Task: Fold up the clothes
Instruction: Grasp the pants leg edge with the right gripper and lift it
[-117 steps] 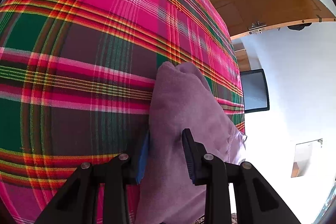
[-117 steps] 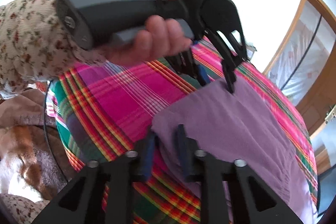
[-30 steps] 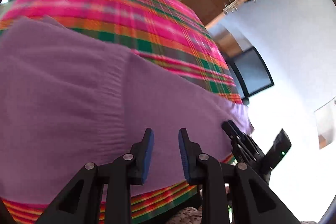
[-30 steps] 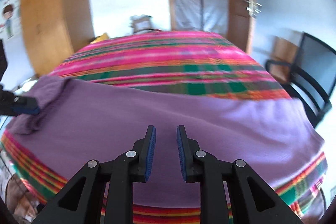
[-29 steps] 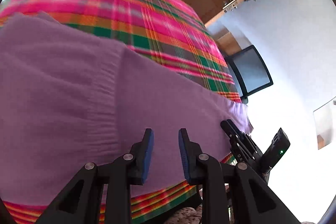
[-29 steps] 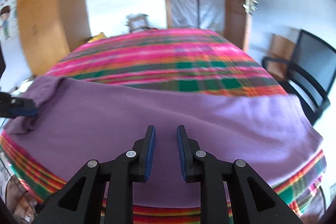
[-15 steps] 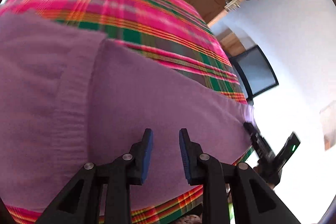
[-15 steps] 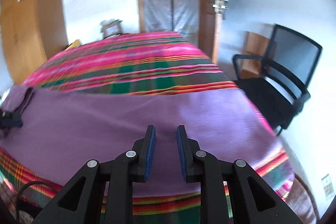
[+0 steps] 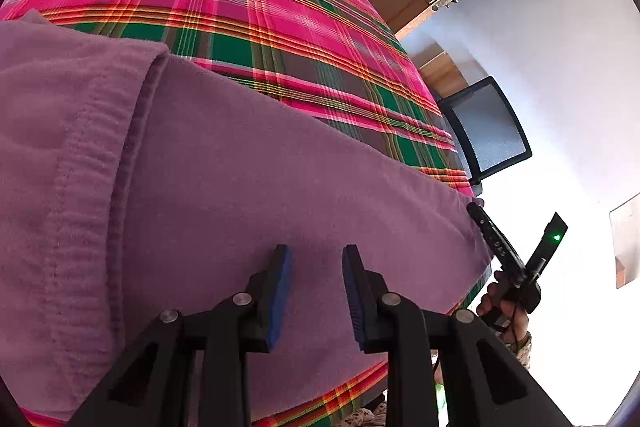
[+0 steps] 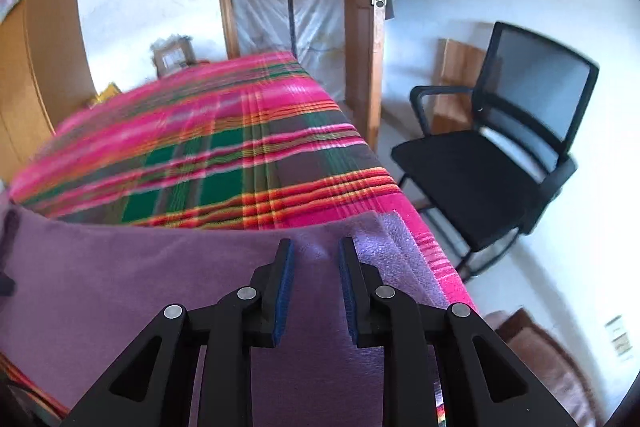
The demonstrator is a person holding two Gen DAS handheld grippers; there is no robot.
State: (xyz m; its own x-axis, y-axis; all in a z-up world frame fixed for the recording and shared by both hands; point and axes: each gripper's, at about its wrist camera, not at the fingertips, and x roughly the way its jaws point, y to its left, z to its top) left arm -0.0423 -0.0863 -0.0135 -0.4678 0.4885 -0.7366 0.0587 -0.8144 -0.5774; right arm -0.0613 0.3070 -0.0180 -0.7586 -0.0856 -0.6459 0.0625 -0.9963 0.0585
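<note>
A purple garment (image 9: 248, 163) lies spread flat across the near part of a bed covered by a pink, green and orange plaid blanket (image 9: 240, 11), which stretches away toward twelve o'clock in both views. In the left wrist view the left gripper (image 9: 316, 259) sits low over the cloth with its blue-padded fingers (image 9: 280, 279) apart and nothing between them; at nine o'clock a ribbed band of the garment (image 9: 84, 163) runs down the frame (a folded-over edge beside it shows a seam). At four o'clock in that view the right gripper (image 9: 480, 215) touches the garment's far corner, held by a hand (image 9: 500, 307) in a patterned sleeve. In the right wrist view the same gripper's fingers (image 10: 282, 279) are parted with a small raised ridge of purple fabric between them, though whether they press it I cannot tell. A black mesh office chair (image 10: 500, 147) stands at three o'clock, and a wooden door (image 10: 360, 27) at twelve.
</note>
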